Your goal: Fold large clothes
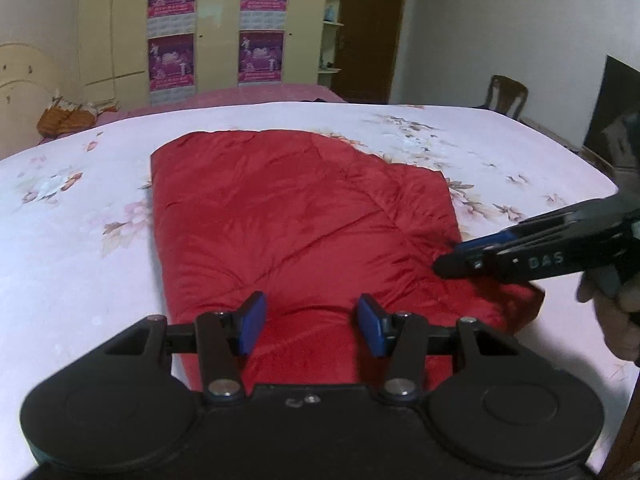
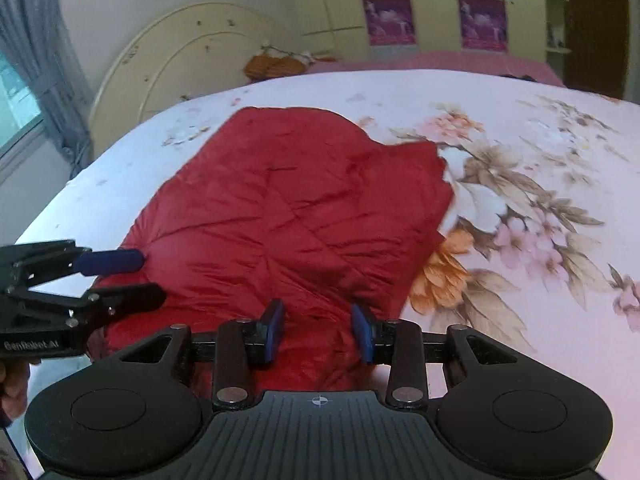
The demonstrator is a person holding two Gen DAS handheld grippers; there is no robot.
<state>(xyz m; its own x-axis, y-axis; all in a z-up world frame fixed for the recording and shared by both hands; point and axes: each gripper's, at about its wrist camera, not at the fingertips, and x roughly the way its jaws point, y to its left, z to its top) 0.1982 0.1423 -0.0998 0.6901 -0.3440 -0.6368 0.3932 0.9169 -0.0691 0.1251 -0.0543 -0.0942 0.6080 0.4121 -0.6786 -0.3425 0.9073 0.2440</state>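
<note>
A red quilted garment (image 1: 288,220) lies folded into a long strip on the floral bedsheet (image 1: 72,240); it also shows in the right wrist view (image 2: 288,208). My left gripper (image 1: 312,322) is open, its blue pads (image 1: 252,322) spread over the garment's near end, with no cloth between them. It also shows in the right wrist view (image 2: 148,276), open at the garment's near left edge. My right gripper (image 2: 318,330) is open over the near right part of the garment. In the left wrist view it (image 1: 450,258) comes in from the right at the garment's right edge.
The bedsheet (image 2: 520,200) spreads wide on both sides of the garment. A pink bed cover (image 1: 260,94), a cream headboard (image 2: 192,60) and an orange cloth bundle (image 1: 64,118) lie beyond. A wardrobe with posters (image 1: 216,24) and a wooden chair (image 1: 506,96) stand behind.
</note>
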